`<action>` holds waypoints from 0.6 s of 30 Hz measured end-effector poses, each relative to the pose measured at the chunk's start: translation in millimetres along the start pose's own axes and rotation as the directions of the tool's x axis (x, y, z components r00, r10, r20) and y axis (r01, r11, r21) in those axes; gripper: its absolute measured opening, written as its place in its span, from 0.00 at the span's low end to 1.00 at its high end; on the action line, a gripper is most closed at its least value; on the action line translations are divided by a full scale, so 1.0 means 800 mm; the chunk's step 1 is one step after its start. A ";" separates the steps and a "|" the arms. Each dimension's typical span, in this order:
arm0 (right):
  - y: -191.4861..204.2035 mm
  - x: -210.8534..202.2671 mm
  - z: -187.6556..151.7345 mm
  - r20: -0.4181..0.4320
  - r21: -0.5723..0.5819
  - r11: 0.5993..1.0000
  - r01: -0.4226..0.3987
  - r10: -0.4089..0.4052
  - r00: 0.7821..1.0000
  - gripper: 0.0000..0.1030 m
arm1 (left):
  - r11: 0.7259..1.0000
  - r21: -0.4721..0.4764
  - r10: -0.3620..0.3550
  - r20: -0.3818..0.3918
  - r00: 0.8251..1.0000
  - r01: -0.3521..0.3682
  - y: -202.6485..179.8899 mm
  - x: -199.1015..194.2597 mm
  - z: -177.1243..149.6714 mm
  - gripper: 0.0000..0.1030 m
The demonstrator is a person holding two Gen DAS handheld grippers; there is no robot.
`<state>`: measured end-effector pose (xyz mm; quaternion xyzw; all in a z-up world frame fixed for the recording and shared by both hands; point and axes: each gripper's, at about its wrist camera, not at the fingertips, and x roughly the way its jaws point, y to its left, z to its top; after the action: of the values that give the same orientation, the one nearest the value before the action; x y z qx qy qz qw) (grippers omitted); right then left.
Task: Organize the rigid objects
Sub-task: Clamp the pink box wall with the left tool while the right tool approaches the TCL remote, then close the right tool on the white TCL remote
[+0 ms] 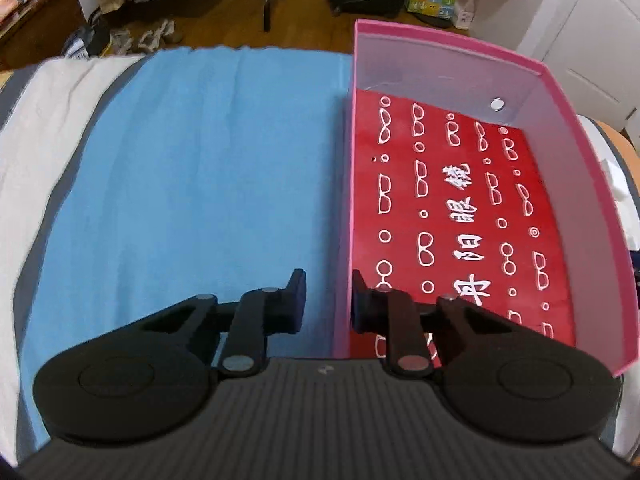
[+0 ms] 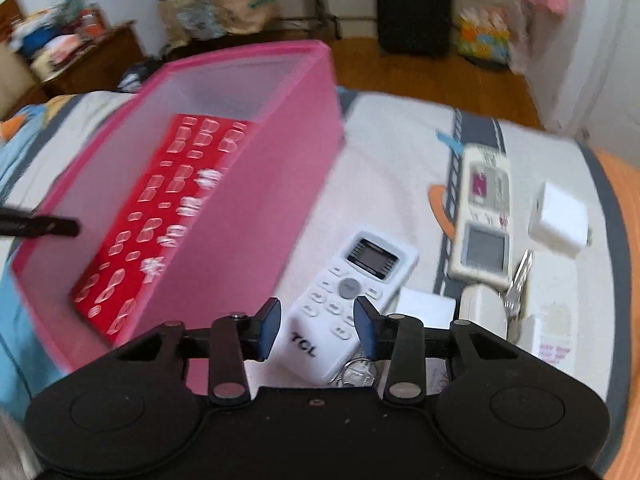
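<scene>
A pink box (image 1: 568,92) stands on the bed with a red glasses case (image 1: 460,220) printed with white spectacles lying inside. My left gripper (image 1: 328,300) straddles the box's left wall, one finger outside over the blue cloth (image 1: 200,180) and one inside. Blue cloth shows between the outer pad and the wall, so it is open. In the right wrist view the same pink box (image 2: 260,200) is at left. My right gripper (image 2: 316,320) hangs open low over a white TCL remote (image 2: 352,288), whose lower end lies between the pads.
Right of the TCL remote lie a cream remote (image 2: 484,216), a white charger block (image 2: 560,220), a small white box (image 2: 426,308), keys (image 2: 520,276) and a printed carton (image 2: 554,332). Beyond the bed are a wooden floor and a black suitcase (image 2: 412,8).
</scene>
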<state>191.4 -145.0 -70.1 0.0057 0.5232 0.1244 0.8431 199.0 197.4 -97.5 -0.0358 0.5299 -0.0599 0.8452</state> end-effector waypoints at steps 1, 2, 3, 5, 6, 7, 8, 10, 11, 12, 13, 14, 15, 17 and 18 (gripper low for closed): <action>-0.006 0.008 0.002 -0.013 0.035 0.999 0.008 -0.007 1.000 0.48 | 0.999 -0.019 -0.033 -0.005 0.999 0.033 0.003 0.003 0.000 0.09; -0.011 0.016 0.003 -0.028 0.066 0.998 0.013 -0.011 1.000 0.60 | 0.997 -0.037 -0.064 -0.008 0.998 0.063 0.005 0.004 0.000 0.05; -0.014 0.022 0.005 -0.038 0.084 0.996 0.014 -0.011 0.999 0.64 | 0.998 -0.032 -0.059 -0.001 0.998 0.059 0.003 0.003 0.000 0.04; -0.017 0.034 0.007 -0.053 0.114 0.993 0.008 -0.002 0.999 0.72 | 0.999 -0.004 -0.041 0.008 0.999 0.041 -0.004 0.001 -0.001 0.04; -0.017 0.040 0.009 -0.064 0.126 0.992 0.014 -0.006 0.998 0.72 | 0.999 0.001 -0.036 0.010 0.999 0.036 -0.004 0.002 -0.001 0.03; -0.017 0.046 0.010 -0.074 0.132 0.991 0.019 -0.010 0.997 0.71 | 1.000 0.001 -0.031 0.011 0.999 0.031 -0.005 0.001 -0.002 0.03; -0.017 0.053 0.011 -0.084 0.135 0.990 0.028 -0.017 0.996 0.72 | 1.000 0.001 -0.026 0.011 1.000 0.026 -0.004 0.002 -0.002 0.03; -0.018 0.060 0.013 -0.068 0.134 0.991 0.031 -0.022 0.997 0.71 | 1.000 0.004 -0.024 0.012 1.000 0.024 -0.005 0.001 -0.003 0.03; -0.015 0.060 0.014 -0.064 0.118 0.992 0.035 -0.028 0.998 0.71 | 1.000 0.005 -0.026 0.012 1.000 0.026 -0.005 0.001 -0.003 0.03; -0.014 0.059 0.014 -0.067 0.103 0.994 0.038 -0.031 0.997 0.71 | 1.000 0.007 -0.027 0.013 1.000 0.027 -0.004 0.000 -0.003 0.03; -0.012 0.058 0.014 -0.076 0.088 0.995 0.039 -0.032 0.997 0.70 | 1.000 0.013 -0.027 0.015 1.000 0.026 -0.006 0.001 -0.004 0.03; -0.010 0.056 0.014 -0.096 0.064 0.997 0.048 -0.041 0.995 0.69 | 1.000 0.019 -0.025 0.016 1.000 0.025 -0.007 0.000 -0.004 0.03; -0.008 0.054 0.015 -0.117 0.045 0.997 0.056 -0.050 0.992 0.68 | 0.999 0.022 -0.023 0.018 1.000 0.023 -0.007 0.000 -0.005 0.03; -0.005 0.050 0.015 -0.173 0.023 0.998 0.053 -0.048 0.984 0.68 | 0.999 0.035 -0.017 0.019 1.000 0.016 -0.009 0.000 -0.005 0.03; -0.005 0.050 0.014 -0.192 0.015 0.999 0.041 -0.037 0.981 0.68 | 0.999 0.036 -0.016 0.017 1.000 0.015 -0.009 0.000 -0.006 0.03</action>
<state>218.7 -138.7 -100.6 -0.0087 0.6029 0.1031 0.7910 194.3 190.0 -98.3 -0.0252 0.5210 -0.0758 0.8498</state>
